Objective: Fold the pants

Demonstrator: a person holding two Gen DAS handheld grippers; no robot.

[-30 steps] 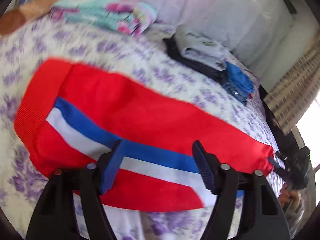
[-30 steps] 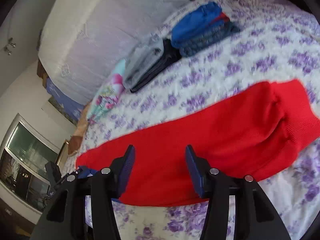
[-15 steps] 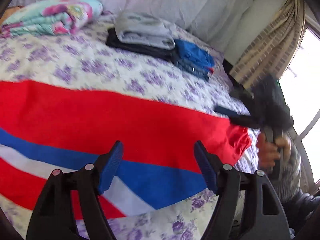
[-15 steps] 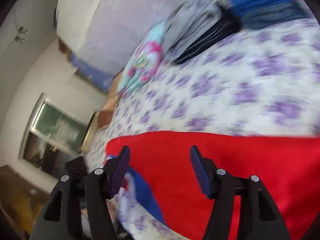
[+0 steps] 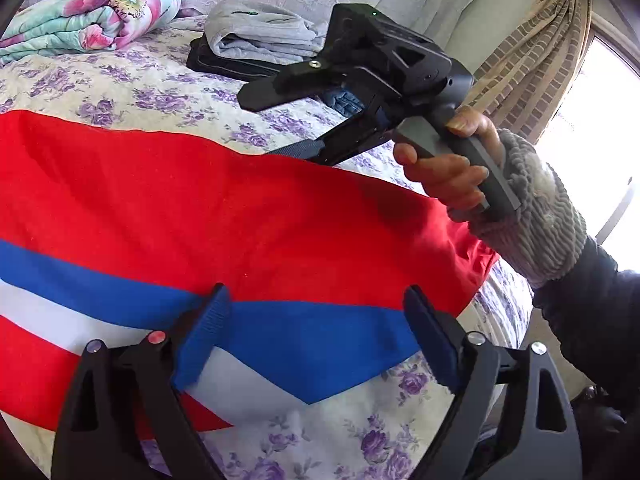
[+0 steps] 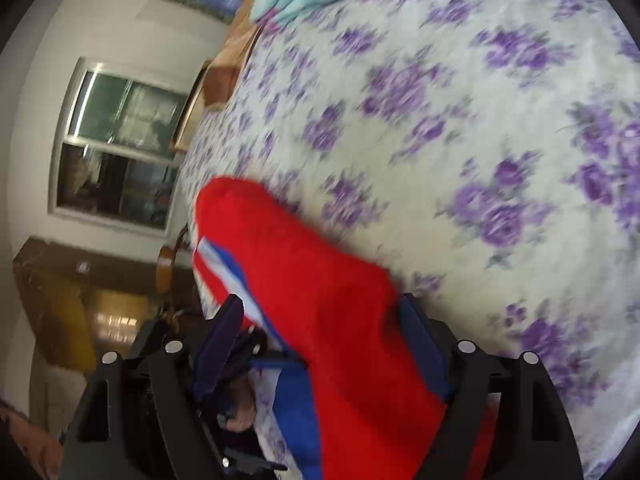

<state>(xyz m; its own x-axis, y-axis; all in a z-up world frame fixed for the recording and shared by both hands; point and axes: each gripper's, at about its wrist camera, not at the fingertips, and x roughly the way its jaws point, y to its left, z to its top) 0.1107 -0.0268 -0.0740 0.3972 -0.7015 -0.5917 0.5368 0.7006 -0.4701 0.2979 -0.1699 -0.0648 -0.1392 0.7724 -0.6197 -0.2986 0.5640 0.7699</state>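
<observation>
Red pants (image 5: 224, 208): laid flat across the bed (image 5: 168, 92). Left hand-held gripper (image 5: 316, 336): jaws apart, hovering. Right hand-held gripper (image 6: 320, 344): spread, lately swung to one end; a fold is judged imminent.

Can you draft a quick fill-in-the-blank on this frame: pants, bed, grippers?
1. The red pants carry a side stripe in white and ____.
2. The bedsheet is cream, printed with ____ flowers.
3. The fingers of the left gripper stand ____, gripping nothing.
4. A folded grey garment lies on top of a ____ one.

Missing words: blue; purple; open; black
</observation>
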